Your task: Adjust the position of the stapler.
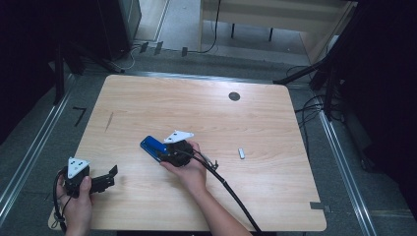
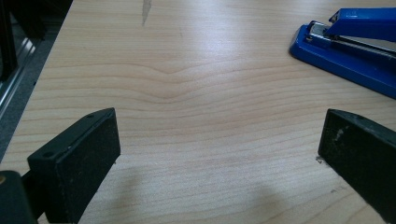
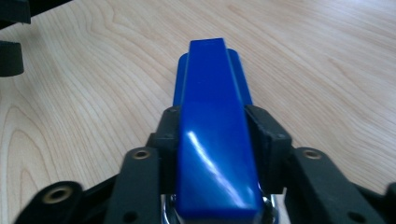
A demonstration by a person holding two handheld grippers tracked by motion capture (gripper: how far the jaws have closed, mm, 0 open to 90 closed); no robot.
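A blue stapler (image 1: 150, 145) lies on the wooden table (image 1: 206, 113), left of its middle. My right gripper (image 1: 164, 154) comes at it from the right, held by a hand. In the right gripper view the stapler (image 3: 210, 88) runs away from me between the black jaws, whose pads (image 3: 266, 135) press on its two sides; the right gripper (image 3: 212, 126) is shut on it. My left gripper (image 1: 112, 176) rests near the table's front left corner, open and holding nothing. In the left gripper view the left gripper (image 2: 219, 154) faces bare wood, with the stapler (image 2: 345, 51) at the upper right.
A small silvery metal piece (image 1: 241, 153) lies right of the right hand. A dark round hole (image 1: 234, 96) sits near the far edge. A thin dark mark (image 1: 109, 121) crosses the wood at the left. The right gripper's cable (image 1: 231, 191) trails toward the front edge.
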